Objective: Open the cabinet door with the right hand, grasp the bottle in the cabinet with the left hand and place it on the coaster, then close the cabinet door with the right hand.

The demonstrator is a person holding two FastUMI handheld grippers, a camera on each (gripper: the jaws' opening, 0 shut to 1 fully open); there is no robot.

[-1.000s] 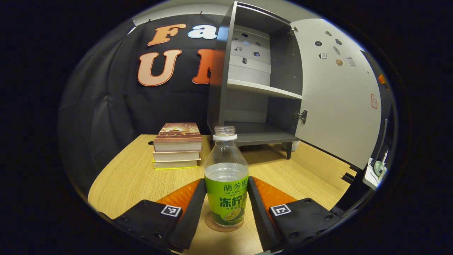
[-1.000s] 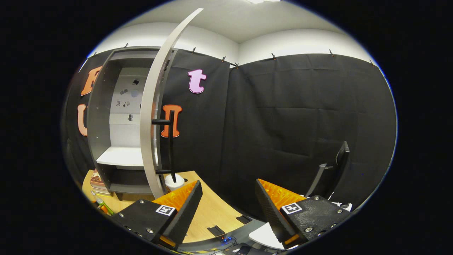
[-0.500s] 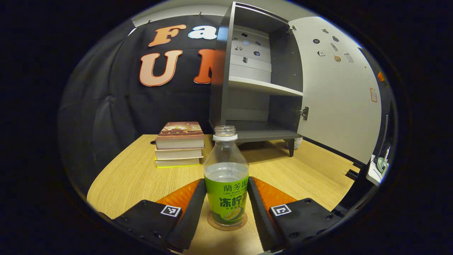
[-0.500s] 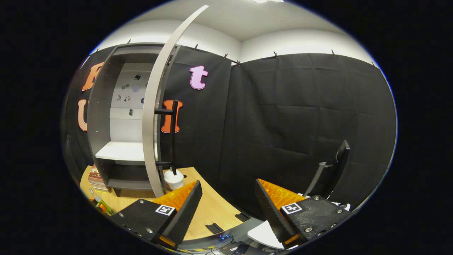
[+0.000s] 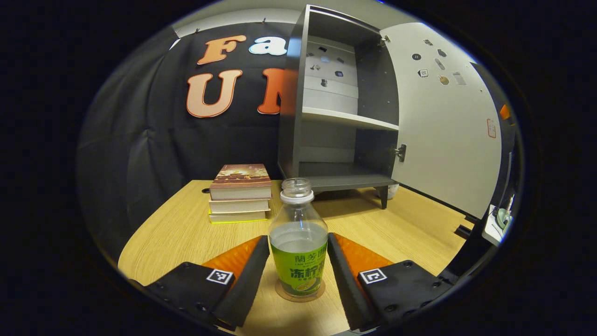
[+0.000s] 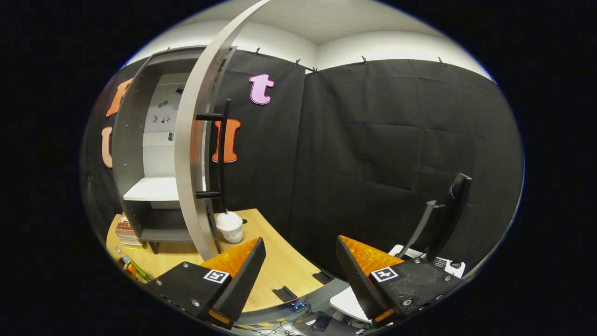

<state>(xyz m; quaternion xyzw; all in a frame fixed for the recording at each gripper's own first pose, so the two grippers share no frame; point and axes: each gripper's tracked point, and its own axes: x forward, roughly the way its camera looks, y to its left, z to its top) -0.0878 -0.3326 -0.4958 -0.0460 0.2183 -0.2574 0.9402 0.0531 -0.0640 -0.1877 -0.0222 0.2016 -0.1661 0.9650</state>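
A clear bottle (image 5: pixel 298 242) with a green label and no cap stands upright on a round coaster (image 5: pixel 298 296) on the wooden table (image 5: pixel 177 233). My left gripper (image 5: pixel 298 238) is open just wider than the bottle, a fingertip on each side of the label. Behind it the grey cabinet (image 5: pixel 340 121) stands with its door (image 5: pixel 447 126) swung wide and its shelves bare. In the right gripper view my right gripper (image 6: pixel 298 247) is open and holds nothing. It hangs to the right of the door's edge (image 6: pixel 184 158) and below its black bar handle (image 6: pixel 222 149).
A stack of three books (image 5: pixel 240 192) lies left of the cabinet. A small white jar (image 6: pixel 229 227) sits on the table behind the door. A dark chair back (image 6: pixel 447 205) stands at the right, off the table's curved edge (image 6: pixel 298 298).
The left gripper has eased slightly back and up from the bottle, which stays on the coaster. The right gripper has drifted, so the door handle now sits higher in its view.
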